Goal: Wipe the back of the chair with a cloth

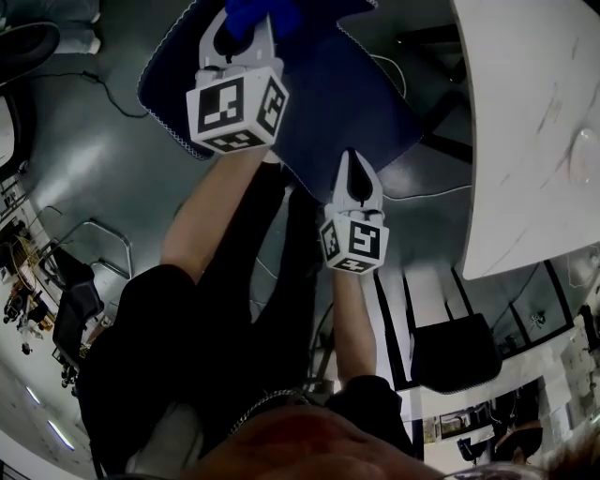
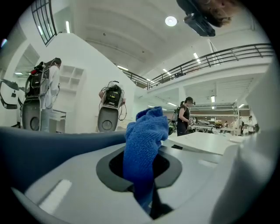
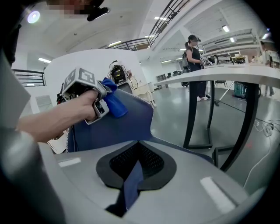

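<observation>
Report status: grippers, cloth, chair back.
Left gripper shut on blue cloth. Right gripper shut on chair back edge. Cloth at the back's top. Nothing seen blocking.

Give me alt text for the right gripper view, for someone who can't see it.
The right gripper pinches the edge of a dark blue chair back. Beyond, a hand holds the left gripper, clamped on a blue cloth, at its top edge; a white table stands to the right.

Black sleeves [image 1: 141,305]; white left gripper [image 1: 246,26], right gripper [image 1: 355,161]; black-marked cubes [image 1: 234,108].
</observation>
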Available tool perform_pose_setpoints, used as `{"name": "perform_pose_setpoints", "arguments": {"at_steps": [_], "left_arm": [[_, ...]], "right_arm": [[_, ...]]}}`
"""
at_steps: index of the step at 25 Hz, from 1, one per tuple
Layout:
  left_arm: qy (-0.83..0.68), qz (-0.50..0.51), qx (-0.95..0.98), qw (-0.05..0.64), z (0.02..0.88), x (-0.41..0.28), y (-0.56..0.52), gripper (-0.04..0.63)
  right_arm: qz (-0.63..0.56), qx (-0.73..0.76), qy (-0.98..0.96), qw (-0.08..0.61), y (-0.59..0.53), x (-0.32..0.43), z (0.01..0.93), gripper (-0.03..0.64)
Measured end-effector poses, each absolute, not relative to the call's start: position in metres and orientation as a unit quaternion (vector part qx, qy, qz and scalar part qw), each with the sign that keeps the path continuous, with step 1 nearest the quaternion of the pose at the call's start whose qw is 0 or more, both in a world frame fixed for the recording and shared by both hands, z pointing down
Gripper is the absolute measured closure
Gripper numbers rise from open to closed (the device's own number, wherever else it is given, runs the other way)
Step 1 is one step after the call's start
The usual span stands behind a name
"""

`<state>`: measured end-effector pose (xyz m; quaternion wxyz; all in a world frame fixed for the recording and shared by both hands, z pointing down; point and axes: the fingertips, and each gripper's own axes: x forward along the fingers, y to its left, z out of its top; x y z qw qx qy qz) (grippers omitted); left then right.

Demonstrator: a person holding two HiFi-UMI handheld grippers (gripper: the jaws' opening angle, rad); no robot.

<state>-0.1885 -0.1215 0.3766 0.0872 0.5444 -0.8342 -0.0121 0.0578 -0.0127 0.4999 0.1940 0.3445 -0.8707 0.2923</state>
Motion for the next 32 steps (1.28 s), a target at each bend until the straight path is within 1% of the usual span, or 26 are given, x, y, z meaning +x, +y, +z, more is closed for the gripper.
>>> {"name": "perform_pose_setpoints", "arguments": {"at_steps": [8, 32], "left_arm": [[-0.841, -0.027, 0.53, 0.109, 0.387, -0.205, -0.122, 0.544], [-0.833, 0.013, 0.531, 0.155, 0.481, -0.18, -0.126, 0.543]], "right_arm": [[0.301, 0.344, -0.869, 0.189, -0.015, 0.053, 0.502, 0.614], [0.322, 0.362, -0.851, 0.202, -0.013, 0.08, 0.531, 0.614]]}}
